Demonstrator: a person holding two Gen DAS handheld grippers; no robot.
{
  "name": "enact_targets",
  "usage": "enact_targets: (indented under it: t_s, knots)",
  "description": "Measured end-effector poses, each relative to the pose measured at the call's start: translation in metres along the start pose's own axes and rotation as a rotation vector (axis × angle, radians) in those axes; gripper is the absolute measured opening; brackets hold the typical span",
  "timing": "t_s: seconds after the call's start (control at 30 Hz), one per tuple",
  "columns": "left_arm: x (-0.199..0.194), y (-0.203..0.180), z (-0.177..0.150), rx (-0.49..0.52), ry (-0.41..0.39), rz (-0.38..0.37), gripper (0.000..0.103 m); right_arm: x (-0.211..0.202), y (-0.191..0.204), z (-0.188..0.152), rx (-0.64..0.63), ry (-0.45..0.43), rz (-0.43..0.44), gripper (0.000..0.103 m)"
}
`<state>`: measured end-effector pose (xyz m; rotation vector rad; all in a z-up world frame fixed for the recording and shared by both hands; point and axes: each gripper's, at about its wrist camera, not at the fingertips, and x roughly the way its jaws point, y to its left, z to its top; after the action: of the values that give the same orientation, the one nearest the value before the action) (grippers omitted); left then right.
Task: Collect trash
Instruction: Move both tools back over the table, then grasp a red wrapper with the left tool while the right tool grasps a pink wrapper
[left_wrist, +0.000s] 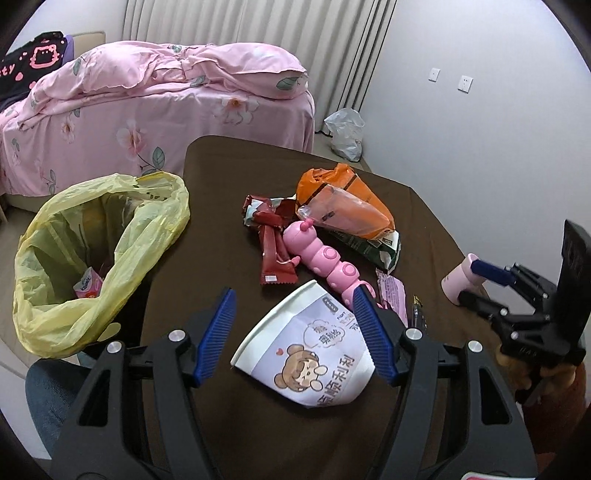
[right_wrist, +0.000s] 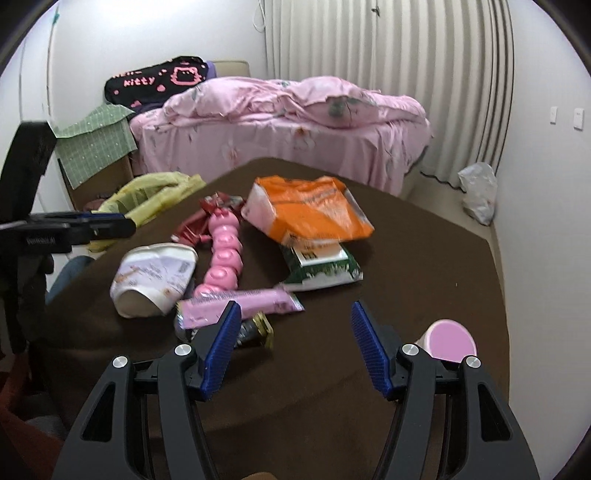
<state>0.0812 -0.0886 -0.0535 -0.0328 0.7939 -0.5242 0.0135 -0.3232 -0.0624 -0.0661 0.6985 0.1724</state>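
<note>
Looking along the left hand-held gripper (left_wrist: 295, 332), I see its blue-padded jaws spread wide, one on each side of a crushed paper cup (left_wrist: 306, 354) that lies on its side on the brown bench (left_wrist: 236, 435). The cup is white with a cartoon bear and printed characters; neither pad touches it as far as I can tell. Beyond the cup lie a pink caterpillar toy (left_wrist: 325, 258), a dark red wrapper (left_wrist: 271, 236) just left of the toy, an orange packet (left_wrist: 343, 203) resting on top of a green-and-white packet (left_wrist: 376, 247), and a pink wrapper (left_wrist: 393, 295) near the right pad. A yellow bag (left_wrist: 99, 251) lines a bin at the bench's left edge — a small pink carton sits inside it.

The right hand-held gripper (right_wrist: 295, 347) hangs over bare bench with its jaws equally wide and nothing between them. From the left wrist view I see it side-on at the far right (left_wrist: 491, 284), in front of a pink cup (left_wrist: 461, 280) that stands near the bench's right edge. In the right wrist view a gold-and-black wrapper (right_wrist: 255, 332) lies partly behind the left finger, touching the pink wrapper (right_wrist: 240, 302).

Behind the bench stands a bed (left_wrist: 155, 103) with pink floral covers, and a clear plastic bag (left_wrist: 345, 133) sits on the floor by the wall.
</note>
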Motion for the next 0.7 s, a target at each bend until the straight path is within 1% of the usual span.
enact_targets:
  t_s: [0.1, 0.2, 0.33, 0.4, 0.43, 0.5, 0.53, 0.57, 0.63, 0.7]
  knots:
    - [0.008, 0.001, 0.007, 0.03, -0.005, 0.007, 0.062, 0.005, -0.003, -0.005, 0.026, 0.009, 0.016, 0.059]
    - [0.025, 0.004, 0.025, 0.047, -0.001, 0.003, 0.062, 0.011, -0.003, -0.005, 0.049, 0.012, 0.05, 0.059]
    - [0.065, 0.014, 0.059, -0.004, 0.037, 0.009, 0.062, 0.017, 0.002, -0.005, 0.039, 0.002, 0.069, 0.059]
    - [0.088, 0.019, 0.072, -0.028, 0.067, 0.02, 0.062, 0.021, 0.005, -0.005, 0.027, 0.016, 0.067, 0.059]
    - [0.102, 0.022, 0.077, -0.038, 0.094, 0.031, 0.062, 0.023, 0.007, -0.006, 0.017, 0.025, 0.065, 0.059]
    - [0.13, 0.028, 0.085, -0.071, 0.171, 0.032, 0.054, 0.024, 0.01, -0.008, 0.003, 0.033, 0.067, 0.059]
    - [0.138, 0.03, 0.084, -0.083, 0.197, 0.024, 0.044, 0.023, 0.01, -0.009, 0.001, 0.033, 0.07, 0.059]
    - [0.142, 0.032, 0.083, -0.091, 0.215, 0.015, 0.036, 0.021, 0.01, -0.011, 0.004, 0.031, 0.076, 0.059]
    - [0.139, 0.035, 0.08, -0.095, 0.204, 0.001, 0.036, 0.019, 0.009, -0.014, 0.017, 0.027, 0.094, 0.059]
    - [0.129, 0.037, 0.071, -0.098, 0.197, -0.001, 0.036, 0.018, 0.007, -0.017, 0.036, 0.029, 0.139, 0.059]
